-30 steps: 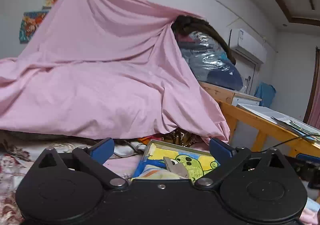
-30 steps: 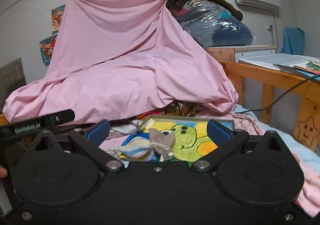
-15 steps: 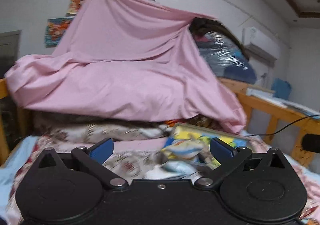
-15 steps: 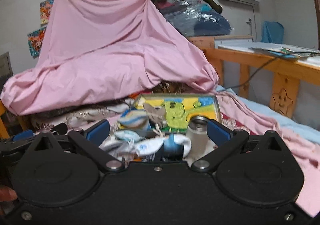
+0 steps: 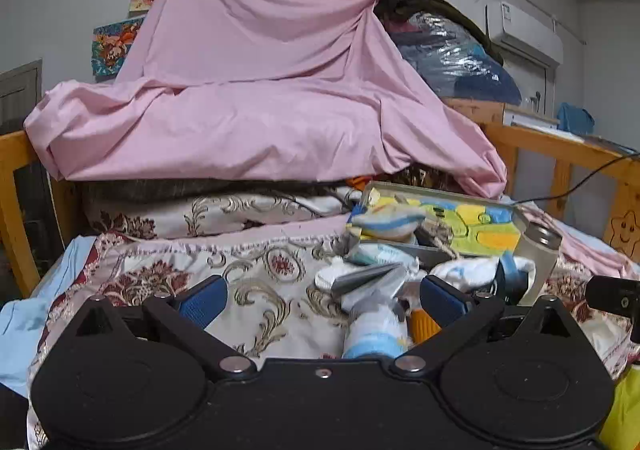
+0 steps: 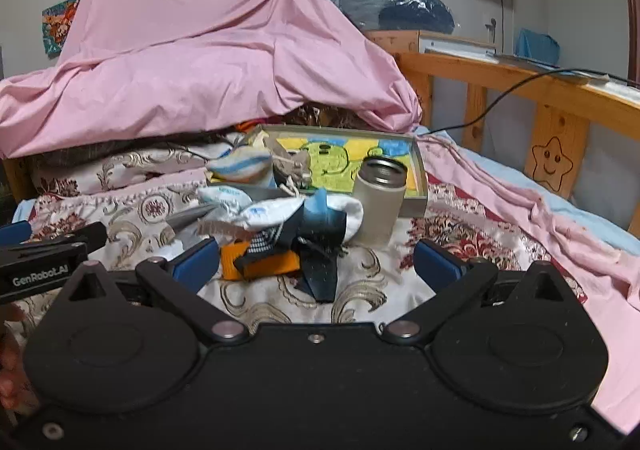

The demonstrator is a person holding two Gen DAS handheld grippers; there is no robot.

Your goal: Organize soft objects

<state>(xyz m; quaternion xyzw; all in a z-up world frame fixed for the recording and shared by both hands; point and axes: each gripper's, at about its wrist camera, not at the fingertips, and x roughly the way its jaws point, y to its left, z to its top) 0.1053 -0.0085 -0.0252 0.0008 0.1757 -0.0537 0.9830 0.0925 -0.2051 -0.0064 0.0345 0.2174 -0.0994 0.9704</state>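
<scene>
Legible writing: I read "GenRobot.AI" in white on the black body of the left gripper [image 6: 40, 250], which shows at the left edge of the right wrist view. The blue print on one white sock is too blurred for me to read. A smiling star [image 6: 552, 163] is drawn on a post of the wooden bed rail [image 6: 520, 81].

Left gripper [image 5: 322, 300]: jaws spread wide, nothing between the blue pads [image 5: 202, 300]. I see the pile of socks [image 5: 400, 274] just beyond and toward the right pad, on the floral bedspread [image 5: 256, 270]. A white sock with a blue band [image 5: 378, 330] lies nearest, close inside the right finger.

Right gripper [image 6: 318, 264]: jaws also wide apart and holding nothing. The pile of socks [image 6: 276, 221] sits just ahead, between the fingers and nearer the left one. An orange sock [image 6: 272, 264] and a dark blue sock [image 6: 322, 266] lie closest to the gripper.

A grey steel flask [image 6: 378, 199] stands upright and uncapped, touching the right side of the pile. Behind it lies a shallow tray with a green cartoon picture [image 6: 344, 157]; a blue-striped sock [image 6: 240, 165] rests on the tray's left corner. A pink sheet [image 6: 200, 61] is draped over the heap behind.
</scene>
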